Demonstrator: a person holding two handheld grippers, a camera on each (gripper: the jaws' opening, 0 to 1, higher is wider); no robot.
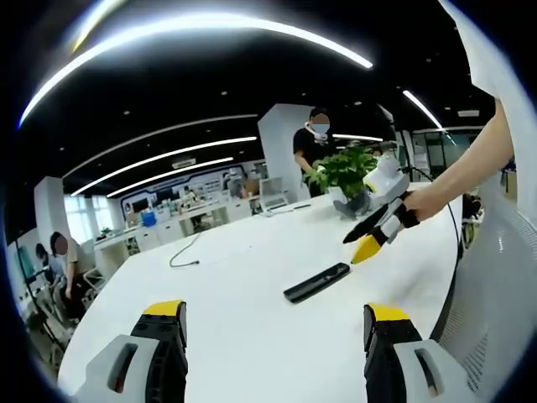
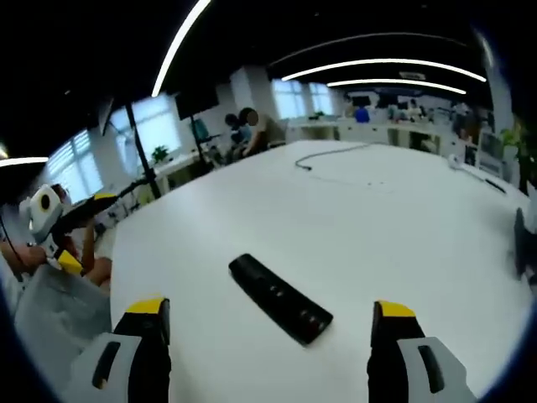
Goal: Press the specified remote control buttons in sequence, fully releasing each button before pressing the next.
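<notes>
One black remote control (image 2: 280, 299) lies flat on a white table (image 2: 403, 227), untouched, just ahead of the right gripper (image 2: 268, 323), jaws spread wide. The left gripper (image 1: 277, 323) is equally released. One potted plant (image 1: 346, 172) stands beyond; one cable (image 1: 185, 254) trails nearby.

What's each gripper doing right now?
Left gripper: open, empty, back from the remote.
Right gripper: open, empty, fingers either side of the remote.
</notes>
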